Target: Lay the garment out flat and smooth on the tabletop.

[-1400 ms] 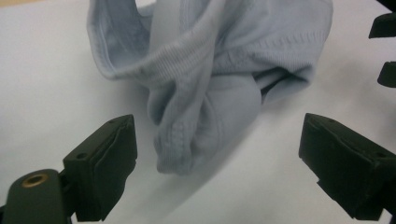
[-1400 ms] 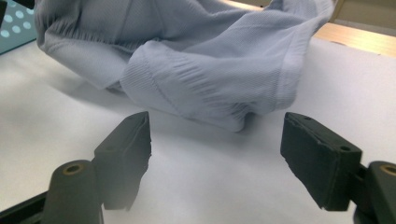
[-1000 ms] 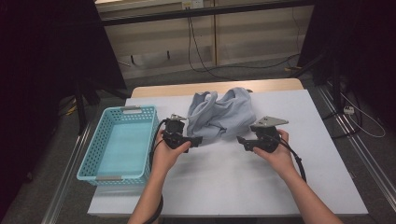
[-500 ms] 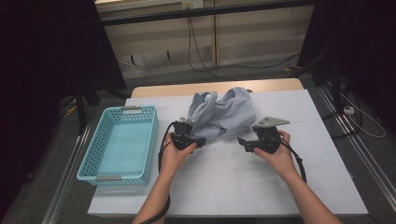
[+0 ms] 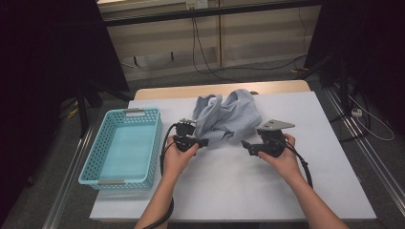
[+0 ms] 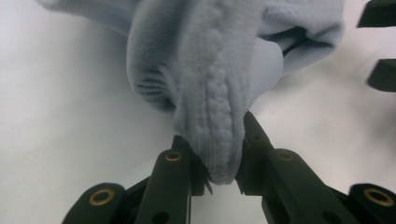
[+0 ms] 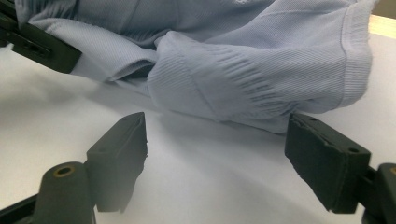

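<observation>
Left claw (image 5: 204, 142) sits at centre of the high view, jaws just closed onto a ribbed fold of the pale blue garment (image 5: 229, 117); in the left gripper view the knit edge (image 6: 212, 140) is pinched between the two black jaws, pads pressing both sides. Right claw (image 5: 244, 145) sits right of centre, jaws spread; in the right gripper view they stand wide apart with bare bench between them, the garment's hem (image 7: 261, 88) just beyond the tips, not touching. Garment lies crumpled at upper centre of the white bench (image 5: 248, 191), between and beyond the two claws. Light blue plastic basket (image 5: 95, 157) stands at the left of the bench, well apart from the garment. Each hand grips its claw from below.
</observation>
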